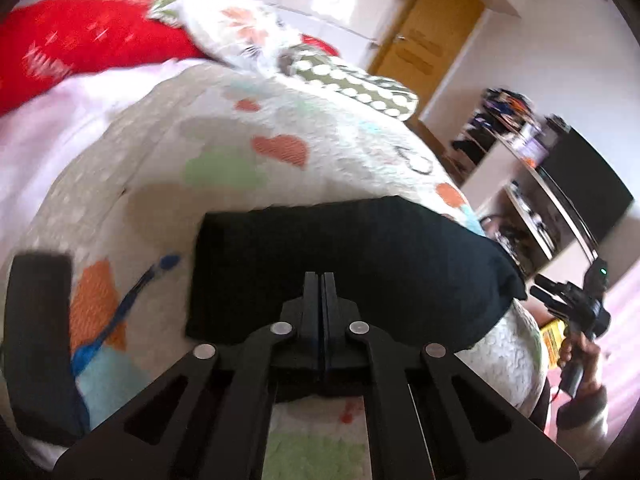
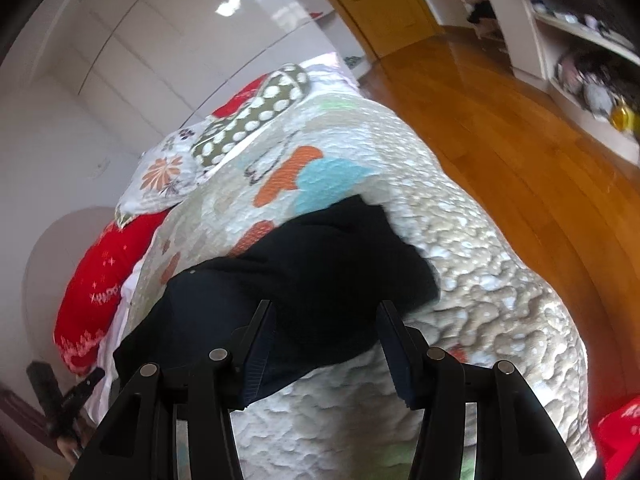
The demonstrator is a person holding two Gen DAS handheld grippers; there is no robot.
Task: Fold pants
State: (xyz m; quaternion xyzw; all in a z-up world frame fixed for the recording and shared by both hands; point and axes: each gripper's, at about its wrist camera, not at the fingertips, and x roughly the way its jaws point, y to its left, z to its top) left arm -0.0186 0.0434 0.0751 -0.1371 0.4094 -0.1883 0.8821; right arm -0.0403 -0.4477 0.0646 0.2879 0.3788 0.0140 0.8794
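The left gripper (image 1: 324, 280) has its two fingers pressed flat together with no gap between them. Whether a fold of cloth is pinched there cannot be told — the tips lie over the near edge of the folded dark pants (image 1: 340, 264), black on black. The right gripper (image 2: 326, 312) stands about half spread, its fingers (image 2: 260, 340) on either side of the near edge of the pants (image 2: 304, 272); the pads show no contact with the cloth.

The pants lie as a dark, roughly rectangular bundle on the quilted bedspread (image 1: 248, 148), near the side edge of the bed that faces the wooden floor (image 2: 500, 152). In the right wrist view one end of the bundle reaches almost to that edge.

On the bedspread just left of the pants, in the left wrist view, lies a blue toothbrush (image 1: 120, 312), and left of that a dark flat object (image 1: 38, 340) at the frame's margin, too blurred to name. Toward the head of the bed sit a red pillow (image 1: 88, 40), a white floral pillow (image 1: 236, 32) and a green polka-dot pillow (image 1: 352, 80).

Beyond the bed stand a yellow wooden door (image 1: 436, 28) and open shelves (image 2: 568, 28) crowded with small items. In the left wrist view a hand (image 1: 580, 356) grips the handle of the right gripper off the bed's edge.
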